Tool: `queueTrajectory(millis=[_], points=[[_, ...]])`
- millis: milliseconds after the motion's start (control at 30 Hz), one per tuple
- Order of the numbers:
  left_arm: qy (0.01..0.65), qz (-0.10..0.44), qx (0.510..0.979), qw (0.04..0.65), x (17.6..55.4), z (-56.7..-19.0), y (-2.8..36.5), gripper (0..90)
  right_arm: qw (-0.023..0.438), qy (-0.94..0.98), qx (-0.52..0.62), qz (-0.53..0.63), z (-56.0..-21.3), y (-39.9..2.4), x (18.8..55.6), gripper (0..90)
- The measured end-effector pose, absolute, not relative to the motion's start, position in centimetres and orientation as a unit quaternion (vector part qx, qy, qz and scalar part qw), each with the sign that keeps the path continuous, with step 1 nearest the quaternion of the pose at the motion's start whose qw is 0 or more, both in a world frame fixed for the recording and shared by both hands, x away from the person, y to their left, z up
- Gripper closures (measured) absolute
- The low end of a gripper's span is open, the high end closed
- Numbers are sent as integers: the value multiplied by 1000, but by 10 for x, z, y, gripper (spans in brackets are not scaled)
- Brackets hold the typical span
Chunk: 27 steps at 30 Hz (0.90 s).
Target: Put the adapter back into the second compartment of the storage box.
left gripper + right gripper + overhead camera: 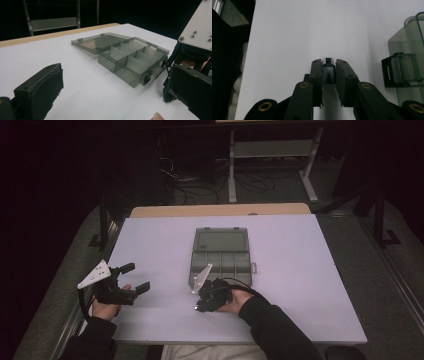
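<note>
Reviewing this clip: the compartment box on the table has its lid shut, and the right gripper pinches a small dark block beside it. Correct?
Not quite. The compartment box lies with its lid folded open and flat on the table, as the left gripper view shows. The right gripper does pinch the small dark block beside it.

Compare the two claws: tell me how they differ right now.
The left claw stands wide open with nothing between its jaws; the right claw is shut on a small dark block. The left claw is at the table's left edge; the right is beside the open grey compartment box. Both have black jaws.
</note>
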<state>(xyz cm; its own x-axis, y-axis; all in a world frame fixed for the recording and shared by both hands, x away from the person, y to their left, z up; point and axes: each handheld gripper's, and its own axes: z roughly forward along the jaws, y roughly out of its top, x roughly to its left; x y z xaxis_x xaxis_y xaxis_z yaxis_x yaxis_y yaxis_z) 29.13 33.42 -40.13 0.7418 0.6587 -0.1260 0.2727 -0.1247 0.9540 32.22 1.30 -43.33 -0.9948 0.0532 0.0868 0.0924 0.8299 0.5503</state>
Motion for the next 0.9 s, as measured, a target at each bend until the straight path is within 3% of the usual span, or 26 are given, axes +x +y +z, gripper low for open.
queueTrajectory(millis=[900], points=[[319, 165, 730, 582, 291, -401, 334, 0, 30, -948, -59, -310, -412, 2, 327, 748]])
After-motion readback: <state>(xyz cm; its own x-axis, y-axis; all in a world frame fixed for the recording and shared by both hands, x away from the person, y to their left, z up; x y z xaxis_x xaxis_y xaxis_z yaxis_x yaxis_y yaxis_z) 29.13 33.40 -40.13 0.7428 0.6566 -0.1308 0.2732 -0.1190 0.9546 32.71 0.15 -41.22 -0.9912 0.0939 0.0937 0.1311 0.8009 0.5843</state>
